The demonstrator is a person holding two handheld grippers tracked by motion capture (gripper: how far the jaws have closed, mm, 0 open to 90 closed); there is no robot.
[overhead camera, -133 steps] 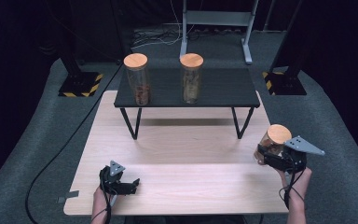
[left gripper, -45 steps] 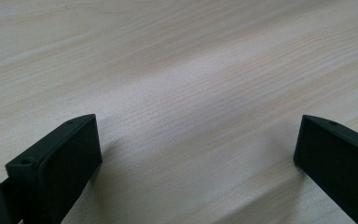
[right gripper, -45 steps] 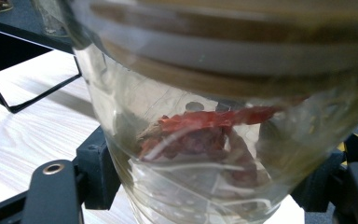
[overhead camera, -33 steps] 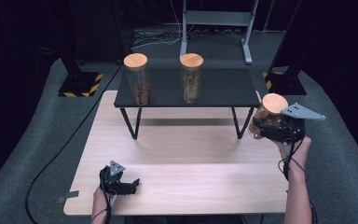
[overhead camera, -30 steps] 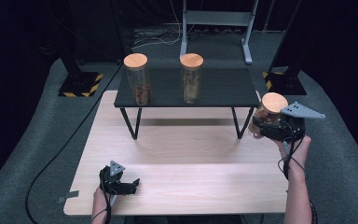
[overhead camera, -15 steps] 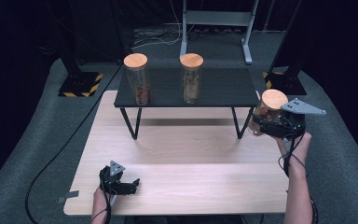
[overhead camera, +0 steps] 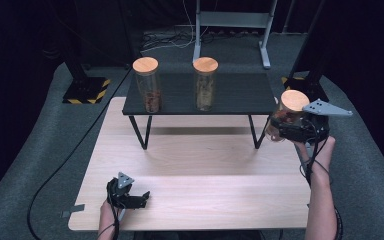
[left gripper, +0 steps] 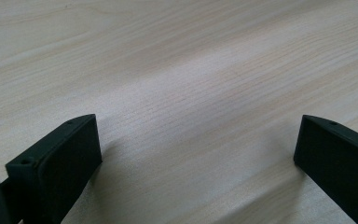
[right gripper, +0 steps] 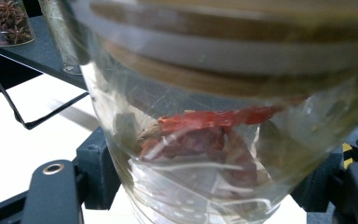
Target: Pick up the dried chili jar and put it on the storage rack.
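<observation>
Pale wooden table carries a low black shelf with two cork-lidded glass jars on it. Off the shelf's right end, the right gripper clamps a third jar of dried red chillies in mid-air. Near the table's front edge the left gripper rests, jaws spread and empty

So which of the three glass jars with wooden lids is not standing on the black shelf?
The glass jar with red contents, held in the right gripper beside the black shelf.
</observation>
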